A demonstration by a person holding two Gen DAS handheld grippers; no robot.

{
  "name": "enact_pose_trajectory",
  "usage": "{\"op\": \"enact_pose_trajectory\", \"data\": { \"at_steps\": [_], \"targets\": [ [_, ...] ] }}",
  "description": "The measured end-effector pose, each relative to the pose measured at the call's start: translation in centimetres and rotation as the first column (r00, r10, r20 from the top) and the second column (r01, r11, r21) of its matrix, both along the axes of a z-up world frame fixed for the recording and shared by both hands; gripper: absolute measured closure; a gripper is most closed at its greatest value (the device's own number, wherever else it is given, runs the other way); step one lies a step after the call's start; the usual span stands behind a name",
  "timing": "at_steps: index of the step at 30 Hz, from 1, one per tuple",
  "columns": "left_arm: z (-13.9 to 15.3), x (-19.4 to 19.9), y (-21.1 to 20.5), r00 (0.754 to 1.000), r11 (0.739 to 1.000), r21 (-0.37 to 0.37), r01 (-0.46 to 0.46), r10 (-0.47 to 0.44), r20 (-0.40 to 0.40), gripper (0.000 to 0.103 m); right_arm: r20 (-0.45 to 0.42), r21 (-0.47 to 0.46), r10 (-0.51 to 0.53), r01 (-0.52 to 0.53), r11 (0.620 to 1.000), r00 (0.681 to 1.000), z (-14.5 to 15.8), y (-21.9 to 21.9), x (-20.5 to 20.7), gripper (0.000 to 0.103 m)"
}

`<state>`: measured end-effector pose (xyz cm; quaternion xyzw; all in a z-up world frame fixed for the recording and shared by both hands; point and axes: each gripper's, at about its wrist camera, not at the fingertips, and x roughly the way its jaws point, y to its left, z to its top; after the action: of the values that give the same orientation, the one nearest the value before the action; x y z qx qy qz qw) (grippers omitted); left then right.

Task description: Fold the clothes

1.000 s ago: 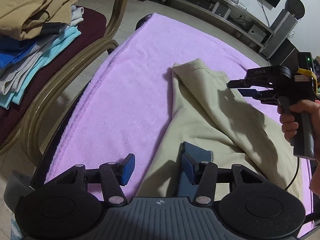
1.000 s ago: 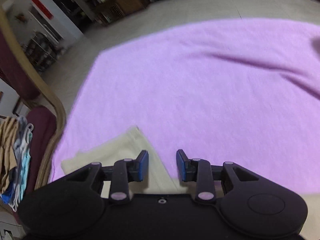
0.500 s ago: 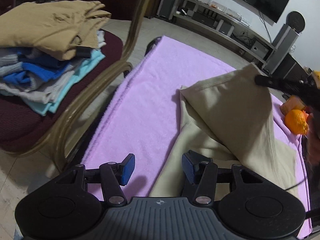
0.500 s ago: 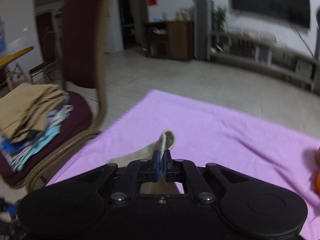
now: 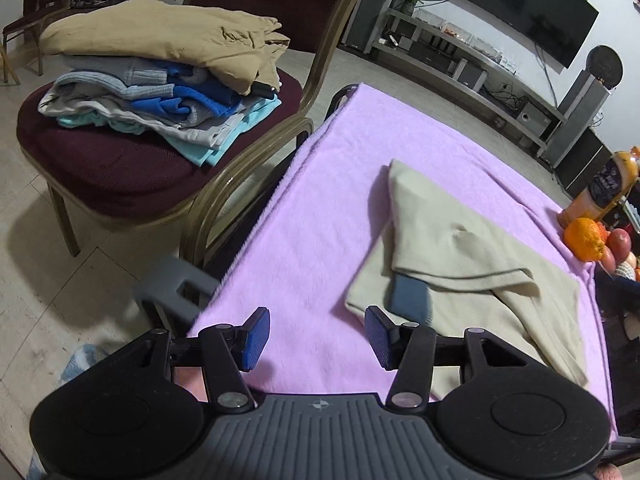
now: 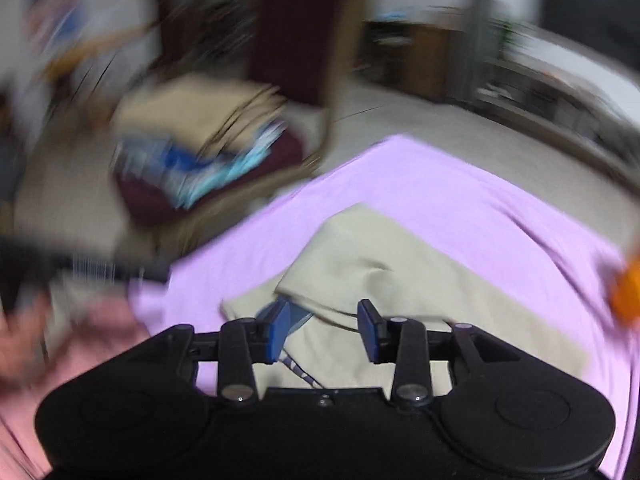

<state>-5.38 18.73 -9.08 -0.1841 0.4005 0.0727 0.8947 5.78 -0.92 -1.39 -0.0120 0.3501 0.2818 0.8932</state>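
The beige knit garment (image 5: 460, 256) lies partly folded on the lilac fleece blanket (image 5: 328, 216); it looks soft, light and limp, best pinched at a hemmed edge or corner. The left gripper (image 5: 316, 338) and right gripper (image 6: 323, 330) both gape wide, holding nothing.

I see a living room in a home. A large television (image 5: 520, 12) hangs on the wall above a low media shelf (image 5: 460, 60) with a speaker (image 5: 580, 116) beside it. A chair (image 5: 120, 152) carries a pile of clothes (image 5: 160, 76), and the floor (image 5: 40, 280) is tiled.
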Motion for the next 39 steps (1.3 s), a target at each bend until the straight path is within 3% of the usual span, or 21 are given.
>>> {"op": "enact_pose_trajectory", "data": {
  "at_steps": [2, 5, 8, 12, 19, 27, 33, 36, 39],
  "targets": [
    [0.9, -1.2, -0.6, 1.000, 1.000, -0.005, 0.008, -0.008, 0.020, 0.052, -0.047, 0.186, -0.133, 0.140, 0.973, 0.990, 1.3, -4.4, -1.6, 0.060],
    [2.2, -3.0, -1.5, 0.999, 1.000, -0.013, 0.019, -0.019, 0.049, 0.051, -0.124, 0.415, -0.254, 0.283, 0.865, 0.959, 1.7, -10.5, -3.9, 0.054],
    [3.5, -4.7, -2.2, 0.996, 0.999, -0.030, 0.029, -0.026, 0.082, 0.050, -0.129, 0.495, -0.334, 0.353, 0.794, 0.934, 1.7, -14.0, -6.3, 0.049],
    [4.7, -5.7, -3.0, 0.991, 0.997, -0.053, 0.057, -0.050, 0.125, 0.050, -0.139, 0.541, -0.389, 0.399, 0.741, 0.911, 1.1, -15.9, -8.0, 0.046],
    [4.1, -4.7, -4.5, 0.983, 0.990, -0.050, 0.130, -0.122, 0.139, 0.049, -0.159, 0.511, -0.426, 0.443, 0.736, 0.891, 0.2, -16.9, -9.2, 0.046],
    [0.9, -2.7, -4.4, 0.981, 0.978, -0.102, 0.183, -0.175, 0.082, 0.049, -0.262, 0.386, -0.489, 0.554, 0.737, 0.832, -1.7, -15.8, -7.8, 0.046],
    [-0.9, -1.3, -5.6, 0.971, 0.967, -0.092, 0.238, -0.238, 0.016, 0.049, -0.289, 0.279, -0.508, 0.579, 0.766, 0.812, -4.7, -15.8, -5.9, 0.049],
    [-1.7, -1.1, -5.7, 0.973, 0.971, -0.074, 0.228, -0.231, -0.025, 0.048, -0.337, 0.278, -0.508, 0.599, 0.751, 0.793, -6.4, -16.9, -4.6, 0.049],
    [-1.8, -0.7, -5.4, 0.976, 0.976, -0.071, 0.207, -0.211, -0.059, 0.048, -0.398, 0.280, -0.525, 0.644, 0.712, 0.753, -8.4, -18.6, -3.1, 0.049]
  ]
}}
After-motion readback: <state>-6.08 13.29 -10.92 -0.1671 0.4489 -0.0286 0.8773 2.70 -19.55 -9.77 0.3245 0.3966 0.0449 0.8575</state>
